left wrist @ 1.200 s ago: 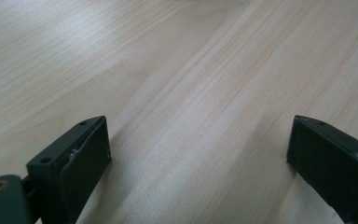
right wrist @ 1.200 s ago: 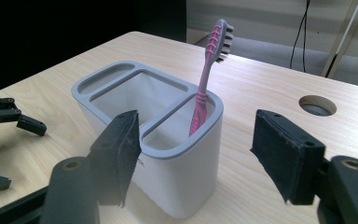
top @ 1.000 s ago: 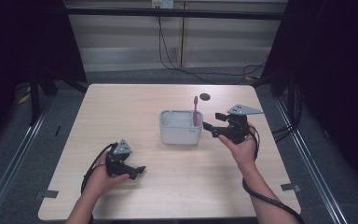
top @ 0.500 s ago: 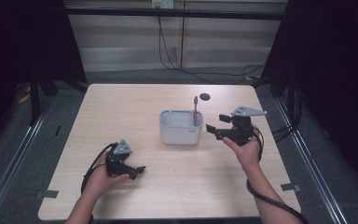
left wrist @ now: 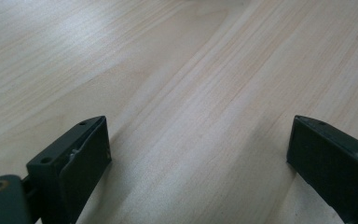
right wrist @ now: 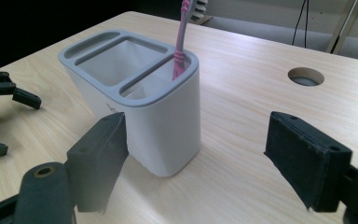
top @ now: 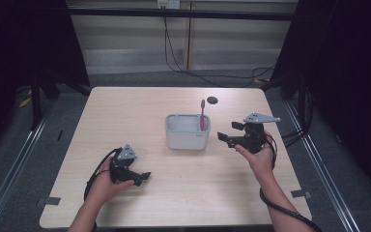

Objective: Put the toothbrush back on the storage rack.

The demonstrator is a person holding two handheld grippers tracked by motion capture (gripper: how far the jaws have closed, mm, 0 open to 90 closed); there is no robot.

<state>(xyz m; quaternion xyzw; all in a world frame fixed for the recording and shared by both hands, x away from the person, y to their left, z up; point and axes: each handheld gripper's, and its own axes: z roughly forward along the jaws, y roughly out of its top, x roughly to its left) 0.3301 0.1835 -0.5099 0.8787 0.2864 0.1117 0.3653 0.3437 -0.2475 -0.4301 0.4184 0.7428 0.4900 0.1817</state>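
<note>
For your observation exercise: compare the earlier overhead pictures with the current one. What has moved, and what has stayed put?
The right gripper has drawn back a little from the grey holder, towards the table's right side, jaws open and empty. The pink toothbrush stays standing in the holder. The left gripper has not moved.

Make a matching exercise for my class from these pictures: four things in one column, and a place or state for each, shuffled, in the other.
Things:
1. toothbrush
2. holder
3. left gripper
4. round hole

Places or states:
A. open, jaws over bare wood
B. standing in a narrow compartment
C. cut into the tabletop behind the holder
D. white with a grey rim, mid-table

Pairs: 1-B, 2-D, 3-A, 4-C
</note>
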